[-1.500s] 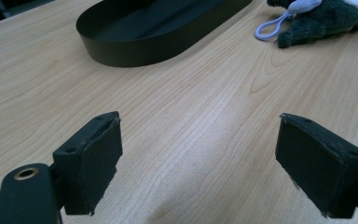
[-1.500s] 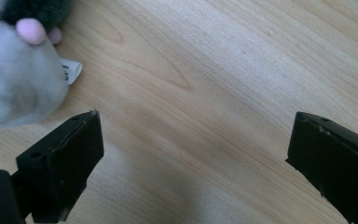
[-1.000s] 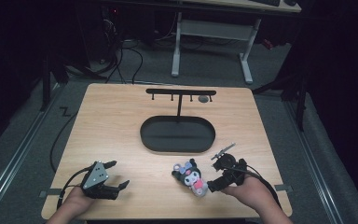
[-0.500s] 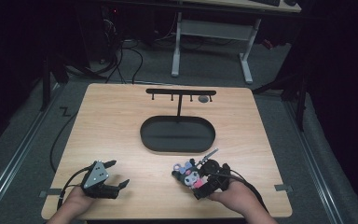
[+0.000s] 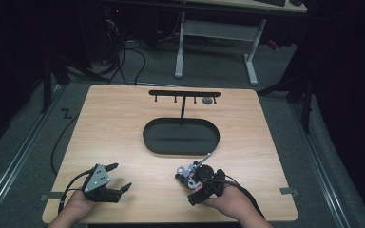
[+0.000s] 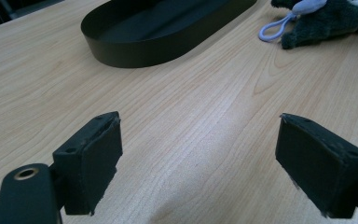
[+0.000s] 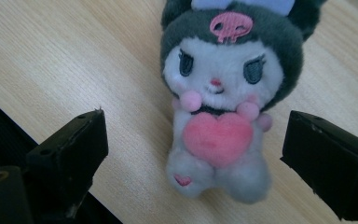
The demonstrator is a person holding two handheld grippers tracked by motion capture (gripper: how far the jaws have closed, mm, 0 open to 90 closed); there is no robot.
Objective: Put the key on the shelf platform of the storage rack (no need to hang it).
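Plush toy (image 7: 223,116) lies face up at the table's (image 5: 123,123) near right, just short of the black tray (image 5: 180,137). I judge I'm lining up a grasp: my right gripper (image 7: 205,154) stands spread around its body, needing only to close. My left gripper (image 6: 205,163) rests apart, empty, near left.

Pale wood-grain counter (image 6: 177,116), smooth and matt; matt black oval tray (image 6: 158,32); fluffy plush doll (image 7: 223,107), cloth, with pink felt-like heart (image 7: 218,137).
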